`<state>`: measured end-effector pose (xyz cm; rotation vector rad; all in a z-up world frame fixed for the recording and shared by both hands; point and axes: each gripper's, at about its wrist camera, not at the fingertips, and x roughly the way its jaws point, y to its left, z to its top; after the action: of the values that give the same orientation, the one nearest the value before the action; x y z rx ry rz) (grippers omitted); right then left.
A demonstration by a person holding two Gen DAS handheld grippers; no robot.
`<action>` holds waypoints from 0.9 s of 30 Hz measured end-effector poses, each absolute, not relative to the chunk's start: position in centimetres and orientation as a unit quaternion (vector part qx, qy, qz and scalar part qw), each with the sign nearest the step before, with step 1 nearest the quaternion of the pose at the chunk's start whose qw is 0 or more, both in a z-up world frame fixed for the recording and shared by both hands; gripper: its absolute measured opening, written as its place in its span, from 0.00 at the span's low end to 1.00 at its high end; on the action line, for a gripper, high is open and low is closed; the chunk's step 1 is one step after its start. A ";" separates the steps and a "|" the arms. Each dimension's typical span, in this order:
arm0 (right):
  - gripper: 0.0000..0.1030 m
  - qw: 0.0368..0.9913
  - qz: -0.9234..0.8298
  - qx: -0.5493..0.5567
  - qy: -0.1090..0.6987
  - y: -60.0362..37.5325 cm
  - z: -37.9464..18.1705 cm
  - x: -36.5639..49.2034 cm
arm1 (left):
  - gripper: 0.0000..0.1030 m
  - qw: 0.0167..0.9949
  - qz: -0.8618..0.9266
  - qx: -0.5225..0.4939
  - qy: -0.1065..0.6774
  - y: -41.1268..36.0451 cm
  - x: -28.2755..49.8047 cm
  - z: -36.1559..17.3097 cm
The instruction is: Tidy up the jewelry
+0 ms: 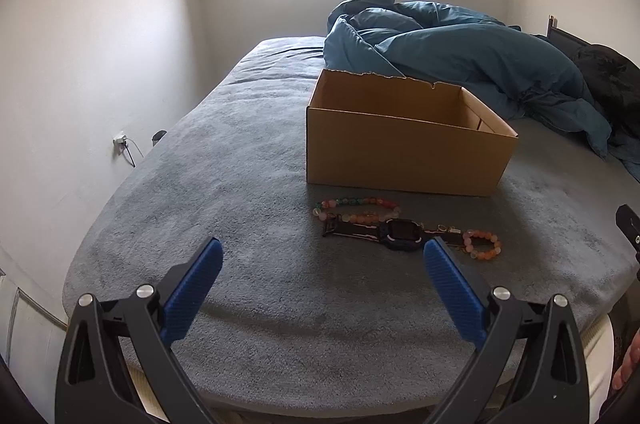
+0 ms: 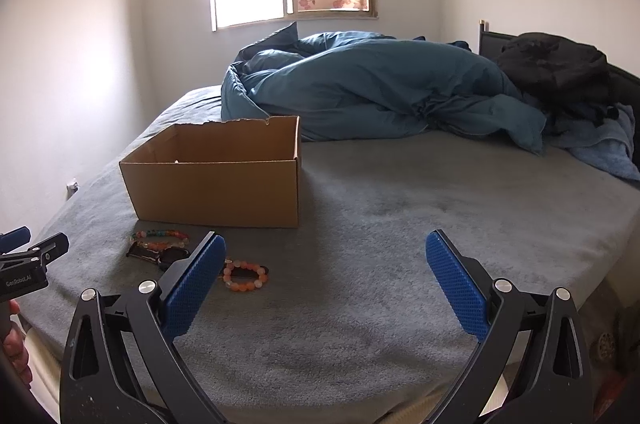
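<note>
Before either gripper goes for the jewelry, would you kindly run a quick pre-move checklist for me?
1. Left gripper open, holding nothing: ok.
2. Right gripper open, holding nothing: ok.
3. Cardboard box top open, ready to receive: ok.
4. Box empty inside: cannot tell; its floor is hidden.
5. Pieces separated: not ok; the multicolor bracelet and watch overlap.
6. Orange bracelet unobstructed on the bed: ok.

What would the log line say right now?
left tongs: open, empty | right tongs: open, empty | bead bracelets, watch: on bed beside cardboard box | nothing picked up yet
</note>
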<state>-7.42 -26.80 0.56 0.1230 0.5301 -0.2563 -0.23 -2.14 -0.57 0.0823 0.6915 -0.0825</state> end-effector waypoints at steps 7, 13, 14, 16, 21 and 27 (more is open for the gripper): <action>0.94 0.955 -0.125 0.058 0.263 -26.6 0.6 -7.5 | 0.96 0.939 -0.038 0.038 0.341 -1.8 -0.2 -0.7; 0.94 0.955 -0.124 0.057 0.264 -26.5 0.6 -7.4 | 0.96 0.939 -0.037 0.036 0.341 -1.5 -0.3 -0.6; 0.94 0.955 -0.124 0.057 0.264 -26.5 0.6 -7.3 | 0.96 0.938 -0.036 0.035 0.342 -1.4 -0.2 -0.6; 0.94 0.955 -0.124 0.057 0.264 -26.5 0.6 -7.3 | 0.96 0.939 -0.035 0.034 0.341 -1.3 -0.2 -0.6; 0.94 0.955 -0.123 0.056 0.264 -26.4 0.6 -7.3 | 0.96 0.938 -0.033 0.033 0.342 -1.2 -0.1 -0.6; 0.94 0.955 -0.123 0.055 0.264 -26.4 0.6 -7.3 | 0.96 0.939 -0.032 0.033 0.341 -1.2 -0.1 -0.7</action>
<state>-7.30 -26.44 0.63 0.1120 0.5366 -0.2494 -0.12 -1.22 -0.66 0.0675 0.6972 -0.0659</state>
